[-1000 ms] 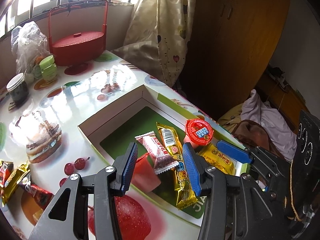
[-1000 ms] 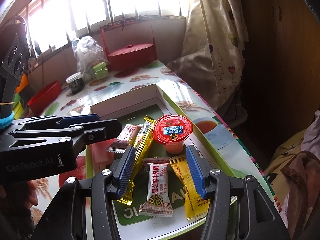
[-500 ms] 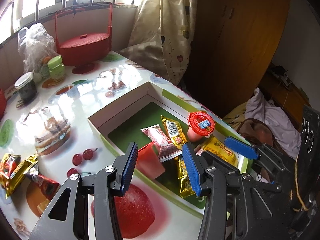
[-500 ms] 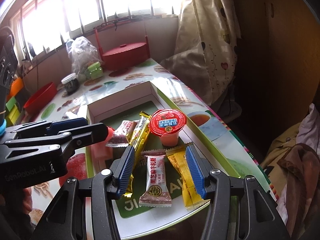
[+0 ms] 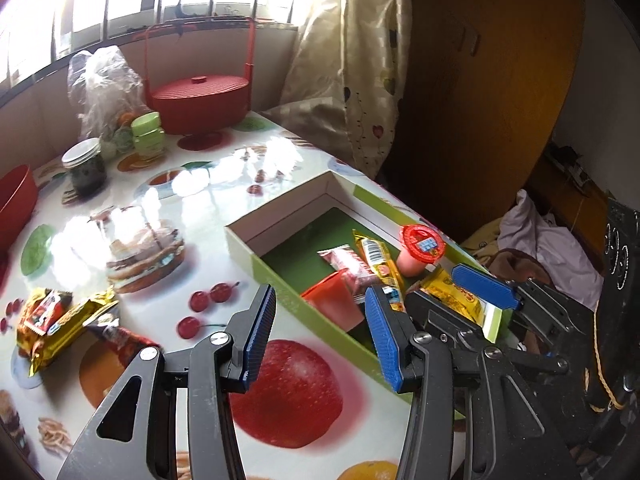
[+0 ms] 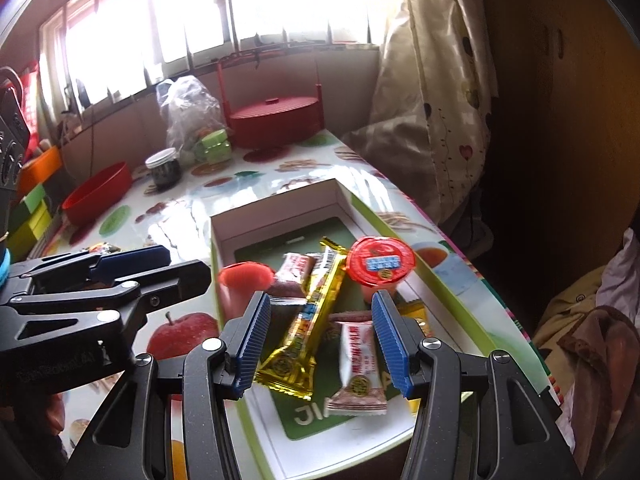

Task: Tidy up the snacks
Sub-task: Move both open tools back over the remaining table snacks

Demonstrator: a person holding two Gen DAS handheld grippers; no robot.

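Note:
A green-rimmed open box [image 5: 280, 280] lies on the fruit-print table. In it are a red-lidded jelly cup [image 5: 422, 246], a gold bar [image 5: 378, 258], a pink wrapper [image 5: 346, 262], a lidless red cup [image 5: 332, 300] and a yellow packet [image 5: 452, 292]. My left gripper [image 5: 320, 338] hangs open and empty over the table, just outside the box's near wall. Several loose snack packs [image 5: 56, 320] lie far left. My right gripper [image 6: 320, 344] is open above the box [image 6: 440, 288], over the gold bar [image 6: 312, 320] and a white-red candy [image 6: 358, 364], touching neither.
At the back stand a red handled basket [image 5: 196, 100], a plastic bag [image 5: 100, 84], a dark jar [image 5: 84, 168], a green jar [image 5: 148, 136] and a red bowl [image 6: 98, 194]. The table edge runs just right of the box, with a curtain [image 6: 436, 92] and clothes beyond.
My left gripper has drawn back and to the left, off the box and over the table. The right gripper has pulled back slightly. Both stay open and empty.

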